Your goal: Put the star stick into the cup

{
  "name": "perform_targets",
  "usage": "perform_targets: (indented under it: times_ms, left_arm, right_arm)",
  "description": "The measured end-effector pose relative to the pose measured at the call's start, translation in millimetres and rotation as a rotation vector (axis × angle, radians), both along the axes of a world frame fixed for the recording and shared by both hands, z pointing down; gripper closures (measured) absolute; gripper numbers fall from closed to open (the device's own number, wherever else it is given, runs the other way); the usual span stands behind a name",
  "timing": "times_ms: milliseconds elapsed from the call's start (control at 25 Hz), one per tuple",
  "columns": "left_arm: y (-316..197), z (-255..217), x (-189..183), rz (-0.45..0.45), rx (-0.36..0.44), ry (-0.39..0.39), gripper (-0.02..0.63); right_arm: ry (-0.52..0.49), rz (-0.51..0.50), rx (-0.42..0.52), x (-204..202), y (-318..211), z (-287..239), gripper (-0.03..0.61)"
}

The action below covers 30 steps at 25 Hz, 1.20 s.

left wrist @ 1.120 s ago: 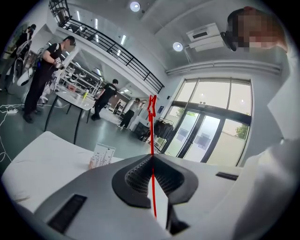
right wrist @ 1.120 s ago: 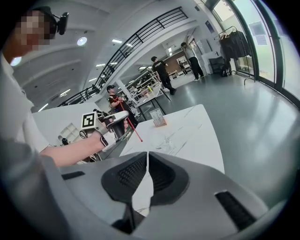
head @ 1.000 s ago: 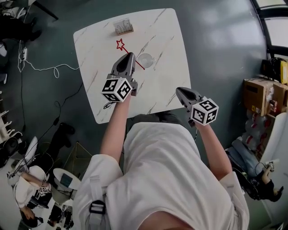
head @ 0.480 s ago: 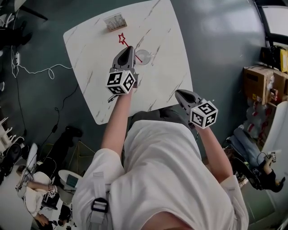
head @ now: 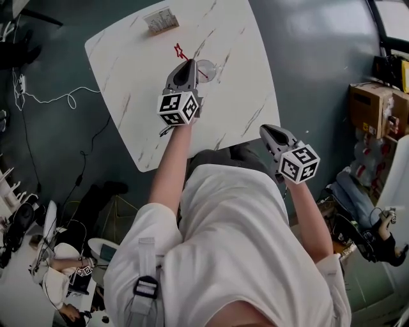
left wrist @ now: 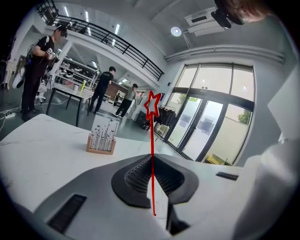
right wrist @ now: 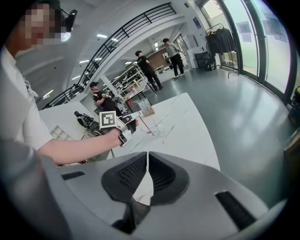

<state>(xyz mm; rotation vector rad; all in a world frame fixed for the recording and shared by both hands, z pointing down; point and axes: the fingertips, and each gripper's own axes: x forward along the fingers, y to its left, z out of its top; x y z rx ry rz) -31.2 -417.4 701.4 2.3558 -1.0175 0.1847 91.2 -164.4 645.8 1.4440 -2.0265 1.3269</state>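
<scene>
My left gripper is shut on the red star stick above the white marble table. In the left gripper view the stick runs upright between the closed jaws of my left gripper, star on top. The clear cup stands just right of the left gripper's tip. The stick's lower end is by the cup's rim; I cannot tell whether it is inside. My right gripper hangs off the table's near right edge, shut on nothing. The right gripper view shows the stick next to the cup.
A small wooden card holder stands at the table's far edge, also seen behind the stick as the card holder. Cardboard boxes stand on the floor to the right. Cables lie on the floor left of the table. People stand in the background.
My left gripper has carried the stick a little to the right, nearer the cup. The head view has swung, so the table sits higher in the frame. My right gripper has hardly moved.
</scene>
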Motion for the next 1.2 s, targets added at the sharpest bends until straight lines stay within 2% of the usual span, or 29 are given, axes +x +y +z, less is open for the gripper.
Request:
perform_targets:
  times_ms: [280, 360, 480, 760, 960, 1200]
  left_arm:
    - [20.1, 13.1, 4.3, 0.083, -0.047, -0.025, 0.584]
    - [25.1, 17.5, 2.4, 0.087, -0.069, -0.034, 0.495]
    - [32.8, 21.4, -2.5, 0.087, -0.101, -0.047, 0.463]
    - [52.5, 26.4, -24.4, 0.066, -0.177, -0.052, 0.443]
    - [72.5, 31.3, -33.8, 0.063, -0.291, -0.013, 0.433]
    - [95.4, 9.9, -39.9, 0.062, -0.275, -0.004, 0.436]
  right_arm:
    - [0.012, 0.036, -0.004, 4.9, 16.3, 3.5, 0.548]
    - [0.012, 0.034, 0.002, 3.1, 18.5, 2.9, 0.548]
    - [0.013, 0.031, 0.013, 0.8, 20.3, 0.3, 0.548]
    - [0.020, 0.019, 0.059, -5.9, 16.9, -9.3, 0.548]
    - [0.022, 0.008, 0.082, -8.7, 17.9, -13.4, 0.548]
    - [0.025, -0.012, 0.137, -3.0, 15.3, -25.5, 0.548]
